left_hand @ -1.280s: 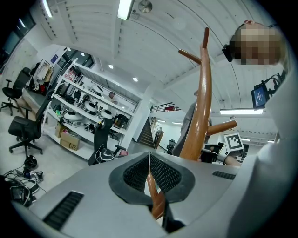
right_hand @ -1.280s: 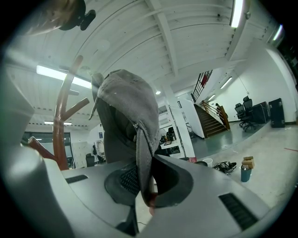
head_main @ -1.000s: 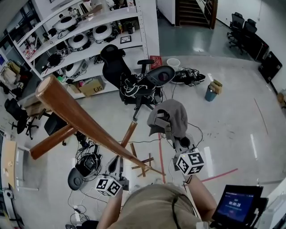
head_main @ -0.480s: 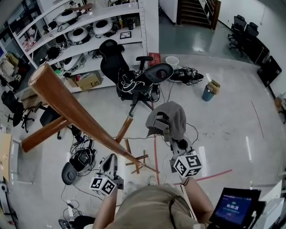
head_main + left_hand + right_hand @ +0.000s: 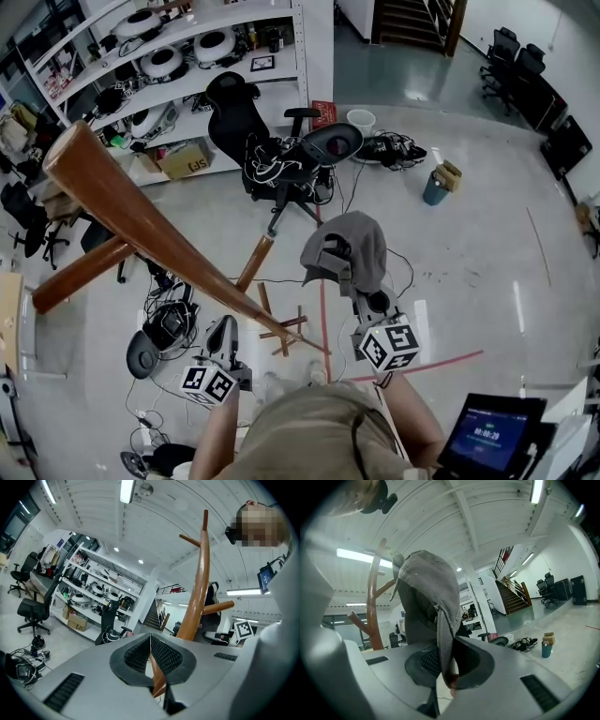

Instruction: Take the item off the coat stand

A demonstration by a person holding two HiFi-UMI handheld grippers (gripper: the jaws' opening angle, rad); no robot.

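Glossy office floor point(image 5: 469, 234), cluttered shelves point(image 5: 187, 56) behind. Your right gripper point(image 5: 362, 294) is pinching the grey cap point(image 5: 352, 246) by its edge, well clear of the wooden coat stand point(image 5: 141, 225). Your left gripper point(image 5: 223, 330) has its jaws pressed together, empty.

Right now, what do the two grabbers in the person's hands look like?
The left gripper and the right gripper both have smooth grey bodies and black dimpled pads. Behind the jaws, the left cube and the right cube are white with black square markers. The person wears a khaki top.
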